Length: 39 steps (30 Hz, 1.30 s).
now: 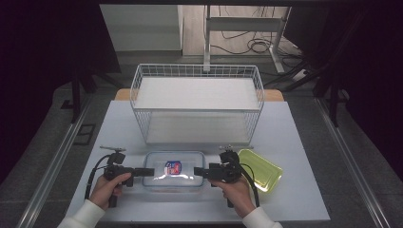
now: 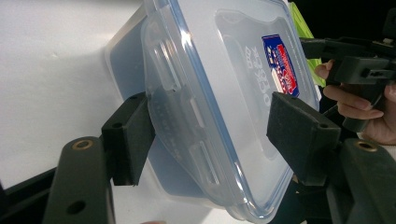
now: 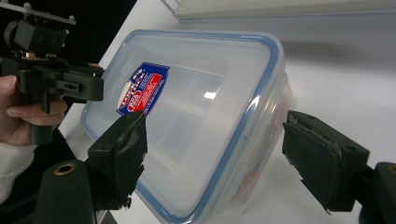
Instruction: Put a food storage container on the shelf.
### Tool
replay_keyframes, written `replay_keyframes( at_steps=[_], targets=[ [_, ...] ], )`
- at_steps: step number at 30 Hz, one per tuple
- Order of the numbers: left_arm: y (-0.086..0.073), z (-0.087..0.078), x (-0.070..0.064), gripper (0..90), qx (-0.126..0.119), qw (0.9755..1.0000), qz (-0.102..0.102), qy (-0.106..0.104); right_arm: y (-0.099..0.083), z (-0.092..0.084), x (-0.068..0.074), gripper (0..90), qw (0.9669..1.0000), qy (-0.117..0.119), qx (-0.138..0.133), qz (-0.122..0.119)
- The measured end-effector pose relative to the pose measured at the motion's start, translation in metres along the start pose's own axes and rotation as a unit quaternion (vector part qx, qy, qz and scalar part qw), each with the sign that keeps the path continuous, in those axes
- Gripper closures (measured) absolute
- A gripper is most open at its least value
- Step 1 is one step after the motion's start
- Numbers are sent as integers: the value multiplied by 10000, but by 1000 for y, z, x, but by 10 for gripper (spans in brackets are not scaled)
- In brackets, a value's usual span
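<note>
A: Clear plastic container (image 1: 174,170) sits at the table's (image 1: 294,142) near edge, lid on. Left gripper (image 2: 210,135) and right gripper (image 3: 212,158) straddle its short ends, jaws spread, probably not yet touching.

B: Why both ends?

A: Looks like a two-handed lift. Green lid (image 1: 260,168) just right; wire basket (image 1: 197,102) beyond.

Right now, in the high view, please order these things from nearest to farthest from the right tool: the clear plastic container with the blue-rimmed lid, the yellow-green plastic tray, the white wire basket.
1. Clear plastic container with the blue-rimmed lid: directly at the tips of the right tool, toward the left tool.
2. Yellow-green plastic tray: just behind the tool, on the table's right.
3. White wire basket: at the table's far side.
</note>
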State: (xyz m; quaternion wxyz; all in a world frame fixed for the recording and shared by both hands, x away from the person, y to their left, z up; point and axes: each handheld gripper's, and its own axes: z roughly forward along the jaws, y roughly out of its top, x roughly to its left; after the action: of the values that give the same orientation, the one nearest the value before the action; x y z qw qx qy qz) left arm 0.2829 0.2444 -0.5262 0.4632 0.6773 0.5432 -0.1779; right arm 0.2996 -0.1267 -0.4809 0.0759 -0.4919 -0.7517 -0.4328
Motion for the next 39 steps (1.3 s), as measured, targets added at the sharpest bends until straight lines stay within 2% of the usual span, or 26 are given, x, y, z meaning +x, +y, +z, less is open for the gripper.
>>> replay_keyframes(
  at_steps=[8, 20, 24, 26, 27, 29, 32, 39],
  targets=[
    [0, 0, 0, 334, -22, 10000, 26, 6, -5, 7, -9, 222, 9993, 45, 112, 344],
    [-2, -2, -3, 336, -41, 9998, 194, 62, -10, 15, -12, 222, 9992, 64, 215, 339],
    [-4, -2, -5, 338, -51, 9996, 265, 88, -10, 17, -16, 231, 9984, 220, 229, 474],
    [-4, -3, -5, 340, -54, 9996, 278, 89, -11, 18, -16, 256, 9980, 307, 247, 492],
    [-4, -3, -6, 342, -55, 9995, 311, 92, -11, 19, -16, 288, 9969, 473, 298, 553],
    [-5, -3, -6, 342, -68, 9995, 306, 92, -11, 20, -16, 281, 9966, 507, 321, 559],
    [-5, -3, -6, 342, -72, 9995, 312, 88, -11, 16, -16, 356, 9964, 524, 321, 582],
    [-7, -7, -8, 376, -95, 9992, 371, 69, -11, 9, -18, 413, 9956, 664, 364, 552]
  ],
)
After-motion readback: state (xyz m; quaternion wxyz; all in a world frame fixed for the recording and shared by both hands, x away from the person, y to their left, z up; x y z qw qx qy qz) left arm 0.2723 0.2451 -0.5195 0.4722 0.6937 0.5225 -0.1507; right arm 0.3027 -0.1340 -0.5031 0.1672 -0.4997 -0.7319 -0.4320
